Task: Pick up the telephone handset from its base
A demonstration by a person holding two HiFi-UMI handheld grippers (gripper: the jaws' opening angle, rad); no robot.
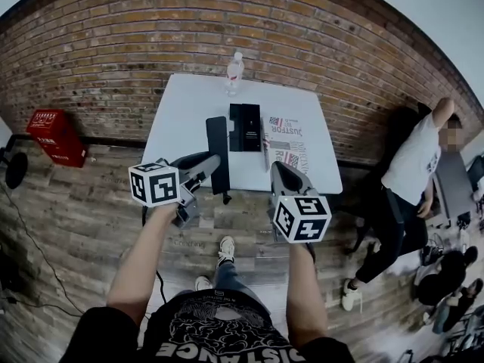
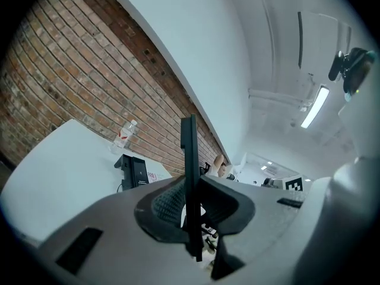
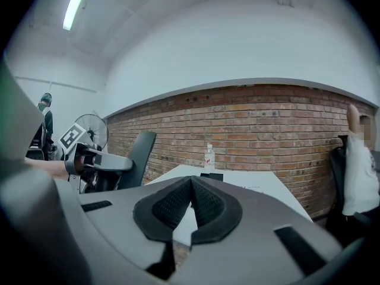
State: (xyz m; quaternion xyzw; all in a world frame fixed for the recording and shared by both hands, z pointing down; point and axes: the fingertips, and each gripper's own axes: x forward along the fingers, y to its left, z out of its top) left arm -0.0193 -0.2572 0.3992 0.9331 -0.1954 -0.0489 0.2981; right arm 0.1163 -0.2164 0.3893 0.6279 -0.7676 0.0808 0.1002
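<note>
Gripping the telephone handset [image 1: 218,133], your left gripper [image 1: 206,162] has both pads pressed on its flat sides. In the left gripper view the handset shows edge-on between the jaws. It is off the base [image 1: 245,127] and sits just left of it in the head view. Its near end reaches past the table's front edge.

Your right gripper [image 3: 191,189] has its pads together with nothing between them. It hangs at the table's near right edge, just below the newspaper [image 1: 286,148].

Containers:
- Bottle [image 1: 234,72]: clear plastic, labelled, upright at the far edge of the table [image 1: 180,119] close to the brick wall [image 1: 151,36]. You cannot read its fill level from these views.
- Red crate [image 1: 54,134]: on the floor [image 1: 76,218] against the wall, well left of the table. Its contents are not visible.

Edges and room:
- The base is mid-table with the newspaper just beside it on the right.
- The table's left part is bare white surface.
- Open floor lies between the table's left edge and the crate.
- A person [image 1: 412,174] stands right of the table, near its right edge.
</note>
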